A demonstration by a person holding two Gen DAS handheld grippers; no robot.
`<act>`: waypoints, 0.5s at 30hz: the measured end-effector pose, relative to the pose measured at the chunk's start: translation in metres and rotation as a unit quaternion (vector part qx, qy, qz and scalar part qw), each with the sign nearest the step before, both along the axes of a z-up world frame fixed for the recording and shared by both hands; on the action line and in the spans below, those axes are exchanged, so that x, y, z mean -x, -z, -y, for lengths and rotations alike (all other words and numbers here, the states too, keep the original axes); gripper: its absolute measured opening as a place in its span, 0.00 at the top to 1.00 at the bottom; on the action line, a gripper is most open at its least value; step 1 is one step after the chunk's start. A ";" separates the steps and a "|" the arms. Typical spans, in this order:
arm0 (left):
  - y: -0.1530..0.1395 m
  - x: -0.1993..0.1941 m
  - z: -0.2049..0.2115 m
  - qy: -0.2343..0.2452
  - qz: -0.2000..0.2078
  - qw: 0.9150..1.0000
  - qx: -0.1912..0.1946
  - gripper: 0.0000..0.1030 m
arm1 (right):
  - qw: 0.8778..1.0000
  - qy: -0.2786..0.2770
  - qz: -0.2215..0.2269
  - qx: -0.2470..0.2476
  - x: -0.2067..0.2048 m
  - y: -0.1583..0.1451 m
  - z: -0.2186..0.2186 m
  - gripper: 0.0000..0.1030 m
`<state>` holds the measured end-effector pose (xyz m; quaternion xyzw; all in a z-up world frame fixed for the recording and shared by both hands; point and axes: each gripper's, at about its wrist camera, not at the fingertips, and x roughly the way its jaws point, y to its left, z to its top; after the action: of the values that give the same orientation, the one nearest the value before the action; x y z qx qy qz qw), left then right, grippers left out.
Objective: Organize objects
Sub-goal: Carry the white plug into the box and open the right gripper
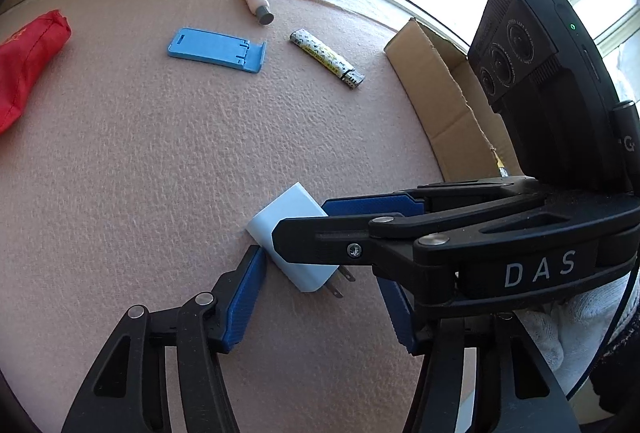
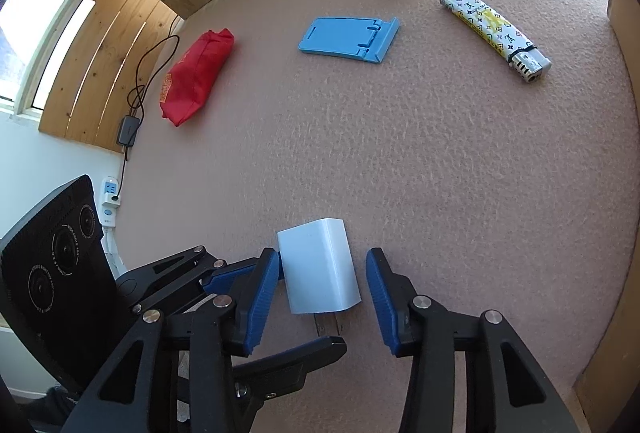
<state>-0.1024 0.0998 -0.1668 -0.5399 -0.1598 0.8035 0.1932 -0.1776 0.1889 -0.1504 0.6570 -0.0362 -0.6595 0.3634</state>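
White charger plug (image 2: 319, 265) lies between my spread right gripper (image 2: 322, 303) pads, prongs toward me; left gripper (image 1: 320, 303), also unclenched, flanks it crosswise.

Both wrist cameras sit low and close over the pink mat (image 1: 160, 153), each looking forward along its own fingers, from opposite sides. Shared ground: white charger (image 1: 288, 217) nearest, then blue stand (image 2: 348, 39), lighter (image 2: 494, 31), bottle (image 1: 258, 3), red pouch (image 2: 196, 71) beyond.
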 end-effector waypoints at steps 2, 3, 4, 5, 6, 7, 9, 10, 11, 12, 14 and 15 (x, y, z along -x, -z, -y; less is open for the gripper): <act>0.000 0.002 -0.003 0.004 -0.004 1.000 0.007 0.46 | 1.000 0.001 0.002 0.001 0.000 0.001 0.000 0.62; 0.000 0.003 -0.005 0.004 -0.007 1.000 0.013 0.47 | 1.000 0.001 0.002 0.001 0.000 0.001 0.000 0.62; 0.000 0.004 -0.006 0.005 -0.011 1.000 0.018 0.47 | 1.000 0.002 0.001 0.000 -0.001 0.001 -0.001 0.63; 0.000 0.003 -0.008 0.006 -0.015 1.000 0.024 0.47 | 1.000 0.002 -0.001 -0.001 -0.002 0.001 -0.002 0.63; 0.000 0.003 -0.009 0.006 -0.019 0.999 0.030 0.47 | 1.000 0.005 -0.002 -0.002 -0.002 0.001 -0.003 0.65; 0.000 0.003 -0.010 0.005 -0.022 0.999 0.036 0.49 | 1.000 0.011 -0.002 -0.002 -0.002 0.002 -0.004 0.67; 0.000 0.004 -0.012 0.001 -0.025 0.999 0.042 0.52 | 1.000 0.024 0.000 0.003 -0.002 0.002 -0.009 0.67; 0.001 0.004 -0.013 0.001 -0.024 0.999 0.041 0.52 | 1.000 0.030 0.000 0.004 -0.002 0.002 -0.011 0.67; 0.000 0.005 -0.014 0.002 -0.024 0.999 0.043 0.52 | 0.999 0.033 -0.001 0.004 -0.002 0.002 -0.012 0.67; 0.000 0.006 -0.016 0.004 -0.025 0.999 0.045 0.52 | 0.999 0.037 -0.002 0.005 -0.002 0.002 -0.014 0.67; -0.002 0.007 -0.019 0.008 -0.027 0.999 0.046 0.52 | 0.999 0.046 0.000 0.009 -0.001 0.001 -0.018 0.67; -0.004 0.008 -0.021 0.008 -0.028 0.999 0.043 0.53 | 0.999 0.051 0.001 0.012 -0.001 0.000 -0.021 0.67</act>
<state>-0.1105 0.1205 -0.1629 -0.5264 -0.1149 0.8229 0.1803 -0.1767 0.2099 -0.1501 0.6501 -0.0777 -0.6762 0.3376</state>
